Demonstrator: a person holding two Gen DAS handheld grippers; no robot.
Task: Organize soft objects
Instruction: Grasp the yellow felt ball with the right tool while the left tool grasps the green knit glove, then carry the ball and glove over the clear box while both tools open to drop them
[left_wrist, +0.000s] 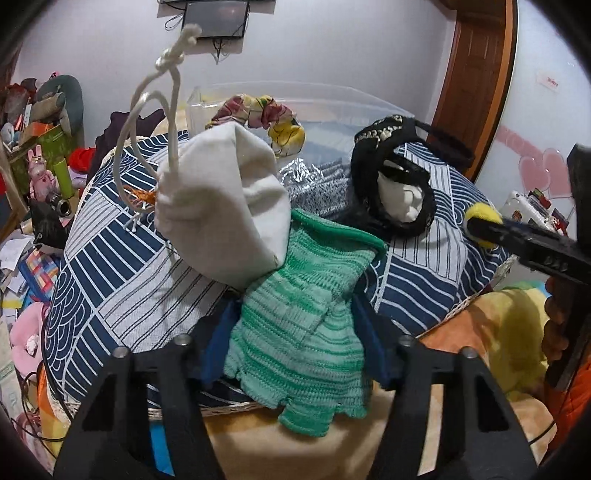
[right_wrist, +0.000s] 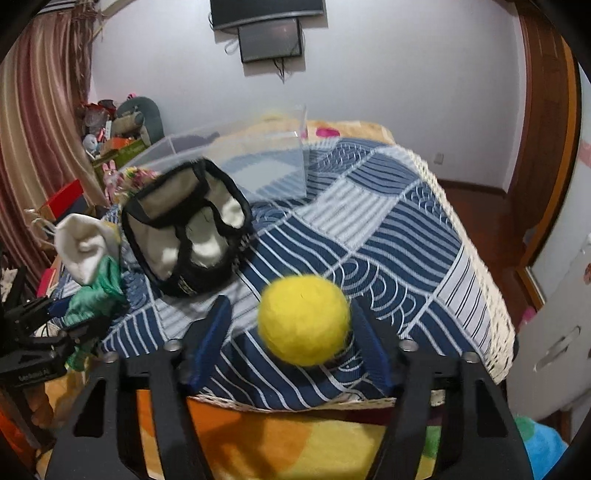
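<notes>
My left gripper (left_wrist: 295, 314) is shut on a green knitted cloth (left_wrist: 299, 332) that hangs between its blue pads; the cloth also shows in the right wrist view (right_wrist: 96, 295). A white drawstring pouch (left_wrist: 229, 206) rests against the cloth. My right gripper (right_wrist: 291, 325) stands open around a yellow felt ball (right_wrist: 303, 320), which touches only the right finger and looks blurred; the ball also shows in the left wrist view (left_wrist: 482, 223). A black mesh bag (right_wrist: 188, 236) holding white cloth lies on the blue patterned cloth (right_wrist: 388, 240).
A clear plastic box (right_wrist: 258, 155) stands at the back of the patterned cloth. A floral scrunchie (left_wrist: 266, 118) lies by the box. Toys and boxes (left_wrist: 40, 147) pile at the left. An orange-yellow blanket (right_wrist: 277, 439) lies below the cloth's woven edge.
</notes>
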